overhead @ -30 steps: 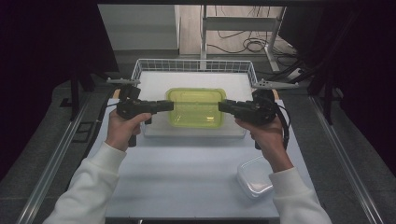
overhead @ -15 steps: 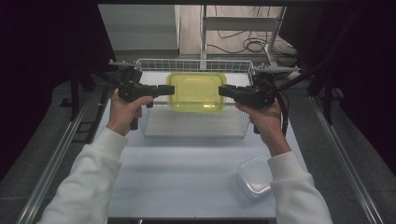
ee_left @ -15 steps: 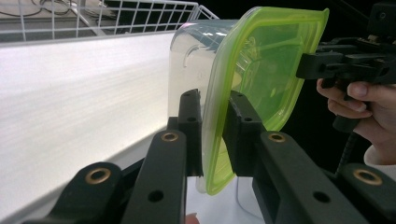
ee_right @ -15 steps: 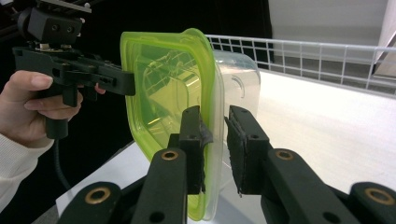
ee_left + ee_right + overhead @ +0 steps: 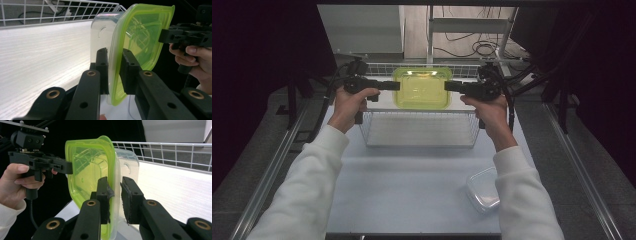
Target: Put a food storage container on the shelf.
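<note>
Green-lidded container pinched at opposite rims by left gripper and right gripper; lifted above wire basket, not yet set down.

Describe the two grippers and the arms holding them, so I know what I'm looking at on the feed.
Both the left gripper and the right gripper are black, pistol-shaped tools with two flat, blocky jaws. In the gripper views the jaw arms show brass-coloured rivets and small round holes. A black cable trails from the left one, and another cable loops from the right. The person wears long white sleeves.
</note>
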Demonstrator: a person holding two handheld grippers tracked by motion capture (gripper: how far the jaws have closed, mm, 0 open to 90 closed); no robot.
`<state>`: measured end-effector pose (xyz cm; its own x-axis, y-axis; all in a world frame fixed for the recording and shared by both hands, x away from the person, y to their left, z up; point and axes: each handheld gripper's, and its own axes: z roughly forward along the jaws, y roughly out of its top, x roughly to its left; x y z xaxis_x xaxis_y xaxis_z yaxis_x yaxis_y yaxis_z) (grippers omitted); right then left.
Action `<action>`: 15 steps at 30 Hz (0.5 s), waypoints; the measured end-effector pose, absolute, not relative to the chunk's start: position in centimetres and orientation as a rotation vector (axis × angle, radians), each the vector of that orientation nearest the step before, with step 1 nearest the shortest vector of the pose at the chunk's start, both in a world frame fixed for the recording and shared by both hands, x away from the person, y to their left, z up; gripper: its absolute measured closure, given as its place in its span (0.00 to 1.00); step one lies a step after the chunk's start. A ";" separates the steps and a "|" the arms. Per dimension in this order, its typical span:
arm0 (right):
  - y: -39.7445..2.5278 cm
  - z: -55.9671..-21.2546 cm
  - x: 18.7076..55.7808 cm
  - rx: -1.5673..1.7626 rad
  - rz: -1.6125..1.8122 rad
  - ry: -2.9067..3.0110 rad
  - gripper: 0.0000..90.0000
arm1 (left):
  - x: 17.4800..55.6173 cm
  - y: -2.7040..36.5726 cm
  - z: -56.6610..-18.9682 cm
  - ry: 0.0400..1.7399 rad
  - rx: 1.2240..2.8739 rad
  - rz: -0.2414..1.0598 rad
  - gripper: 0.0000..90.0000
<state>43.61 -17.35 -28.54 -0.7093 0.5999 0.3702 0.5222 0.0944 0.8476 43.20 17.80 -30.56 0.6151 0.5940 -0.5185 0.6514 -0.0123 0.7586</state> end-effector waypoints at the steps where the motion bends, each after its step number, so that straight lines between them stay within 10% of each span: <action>1: -17.3 -28.6 43.9 1.176 1.705 2.277 0.85 | 43.8 17.9 -30.8 1.050 1.682 -0.076 0.88; 15: -17.1 -30.8 47.5 1.364 1.702 2.313 0.85 | 46.9 18.1 -32.3 1.122 1.678 -0.182 0.87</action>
